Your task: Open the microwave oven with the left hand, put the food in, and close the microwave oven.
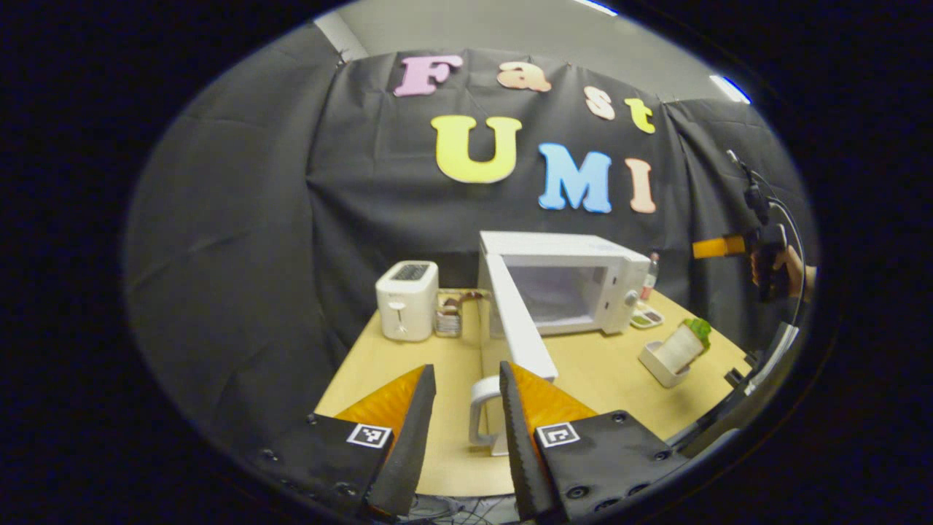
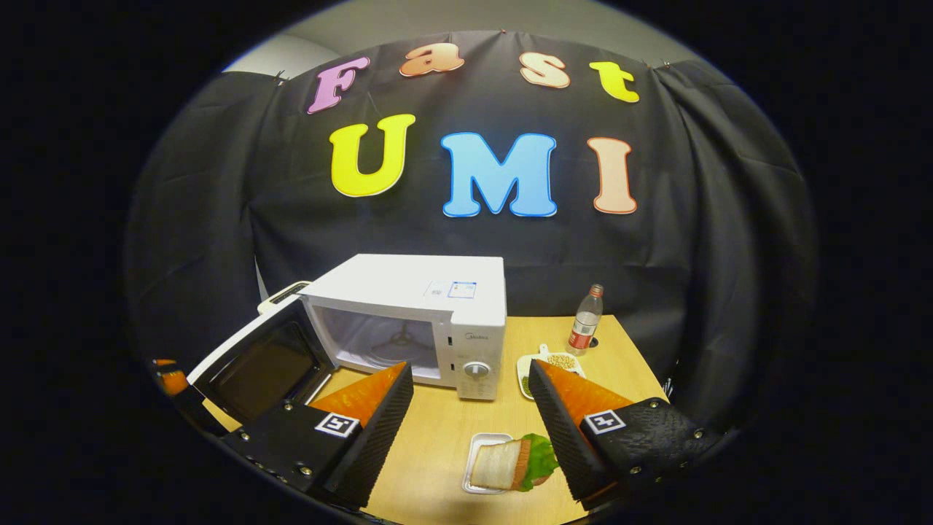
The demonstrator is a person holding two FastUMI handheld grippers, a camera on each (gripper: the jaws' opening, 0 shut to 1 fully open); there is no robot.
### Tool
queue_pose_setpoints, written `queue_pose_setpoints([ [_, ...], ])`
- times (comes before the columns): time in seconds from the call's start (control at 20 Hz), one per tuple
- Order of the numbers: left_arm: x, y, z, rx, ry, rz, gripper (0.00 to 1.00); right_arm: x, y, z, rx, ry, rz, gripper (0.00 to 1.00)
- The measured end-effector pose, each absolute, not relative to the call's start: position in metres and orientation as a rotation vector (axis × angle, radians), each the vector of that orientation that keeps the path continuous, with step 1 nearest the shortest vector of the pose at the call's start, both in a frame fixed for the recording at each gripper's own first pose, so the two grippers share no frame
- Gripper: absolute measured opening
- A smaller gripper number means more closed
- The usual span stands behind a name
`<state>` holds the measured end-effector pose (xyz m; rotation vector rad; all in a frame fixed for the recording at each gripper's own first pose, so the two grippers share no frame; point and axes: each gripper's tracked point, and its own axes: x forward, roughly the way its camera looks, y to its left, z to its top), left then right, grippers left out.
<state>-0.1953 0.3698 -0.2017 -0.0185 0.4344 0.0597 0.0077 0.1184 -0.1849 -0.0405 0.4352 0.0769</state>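
- white box-shaped microwave oven: door swung open.
- left gripper: jaws apart, straddling door handle.
- right gripper: jaws wide, above sandwich w/ lettuce in small white tray.

Your left gripper was held with its fingers spread apart and nothing pressed between them. Your right gripper was likewise wide open and raised in the air, seen from the left gripper view with your hand around its grip.
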Motion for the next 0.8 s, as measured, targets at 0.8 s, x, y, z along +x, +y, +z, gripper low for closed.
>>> queue_pose_setpoints([
  [0.8,-0.021,0.136,-0.047,-0.051,0.092,-0.024,0.98,-0.027,0.041,-0.362,0.262,0.944,0.111,0.98],
])
